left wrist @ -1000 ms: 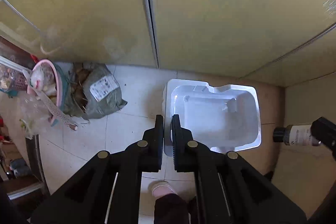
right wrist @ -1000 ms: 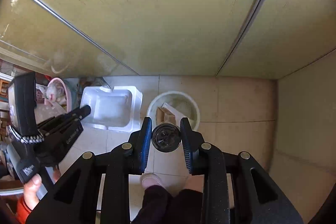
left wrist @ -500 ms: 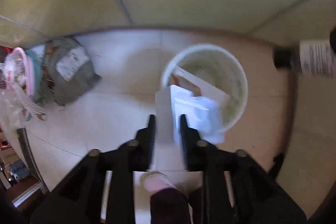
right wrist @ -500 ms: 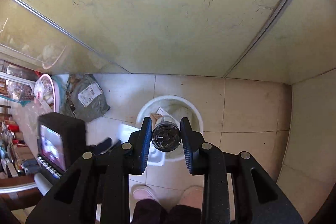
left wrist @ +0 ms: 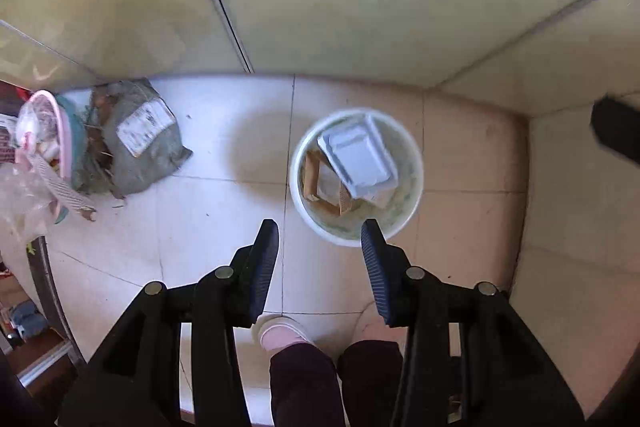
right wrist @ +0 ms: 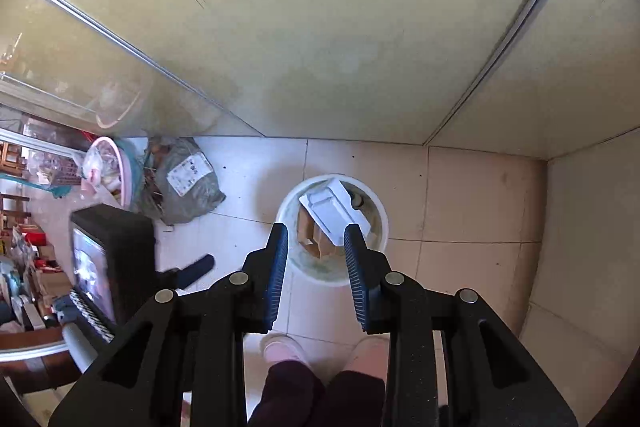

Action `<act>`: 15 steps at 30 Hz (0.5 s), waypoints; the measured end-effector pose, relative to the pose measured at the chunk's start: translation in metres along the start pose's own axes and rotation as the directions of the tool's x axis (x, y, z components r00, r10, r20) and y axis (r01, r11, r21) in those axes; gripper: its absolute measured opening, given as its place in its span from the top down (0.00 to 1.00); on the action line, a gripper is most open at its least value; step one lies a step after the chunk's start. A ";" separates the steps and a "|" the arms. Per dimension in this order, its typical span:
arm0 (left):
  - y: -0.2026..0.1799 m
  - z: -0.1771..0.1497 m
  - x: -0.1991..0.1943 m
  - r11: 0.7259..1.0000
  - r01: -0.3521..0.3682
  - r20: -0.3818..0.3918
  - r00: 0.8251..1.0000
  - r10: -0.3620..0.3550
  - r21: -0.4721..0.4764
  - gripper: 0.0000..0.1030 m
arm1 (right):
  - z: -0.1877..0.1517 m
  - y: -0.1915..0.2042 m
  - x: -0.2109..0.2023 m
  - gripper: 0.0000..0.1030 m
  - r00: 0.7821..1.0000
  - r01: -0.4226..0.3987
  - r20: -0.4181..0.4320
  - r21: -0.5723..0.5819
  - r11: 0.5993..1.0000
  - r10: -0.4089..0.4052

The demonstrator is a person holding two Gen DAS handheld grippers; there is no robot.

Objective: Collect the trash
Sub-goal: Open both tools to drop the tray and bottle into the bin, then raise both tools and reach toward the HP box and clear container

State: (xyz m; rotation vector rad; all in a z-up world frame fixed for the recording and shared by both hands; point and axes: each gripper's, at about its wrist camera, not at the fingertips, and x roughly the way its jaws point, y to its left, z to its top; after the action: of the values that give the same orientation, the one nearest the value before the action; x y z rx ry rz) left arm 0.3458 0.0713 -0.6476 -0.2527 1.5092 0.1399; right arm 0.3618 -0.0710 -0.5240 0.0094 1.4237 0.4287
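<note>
A round white bin (left wrist: 416,155) (right wrist: 383,219) stands on the tiled floor near the wall corner. A white foam tray (left wrist: 356,155) (right wrist: 332,211) lies tilted inside it on brown cardboard (left wrist: 316,183). My left gripper (left wrist: 320,227) points straight down at the bin's near rim; its jaws are opening with nothing between them. My right gripper (right wrist: 316,229) hangs over the bin with its jaws apart and nothing between them. A small dark round thing (right wrist: 355,201) shows beside the tray in the bin; I cannot tell whether it is the bottle.
A grey bag (left wrist: 144,139) (right wrist: 184,183) with a white label and a pink basket (left wrist: 48,139) of rubbish sit left of the bin by the glass wall. The person's pink slippers (left wrist: 280,333) stand just before the bin. Furniture and clutter fill the far left.
The left gripper swung from beside the bin to over it and opened; the foam tray dropped into the bin. The dark-capped bottle is gone from between the right gripper's jaws.
</note>
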 end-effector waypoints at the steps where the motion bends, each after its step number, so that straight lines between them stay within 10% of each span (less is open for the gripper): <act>1: 0.000 0.002 -0.020 1.000 0.002 0.020 1.000 -0.002 -0.003 0.59 | 0.000 0.001 -0.012 0.74 1.000 0.001 0.009 -0.003 1.000 -0.001; 15: -0.005 0.000 -0.297 0.997 0.042 0.292 0.954 -0.059 0.065 0.59 | -0.007 0.047 -0.250 0.74 0.972 -0.006 0.233 0.010 1.000 0.003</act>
State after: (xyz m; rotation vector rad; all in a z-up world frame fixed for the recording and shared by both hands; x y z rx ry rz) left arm 0.3293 0.0856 -0.3513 -0.2132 1.2075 0.0884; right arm 0.3207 -0.1025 -0.2747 0.0692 1.1940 0.4100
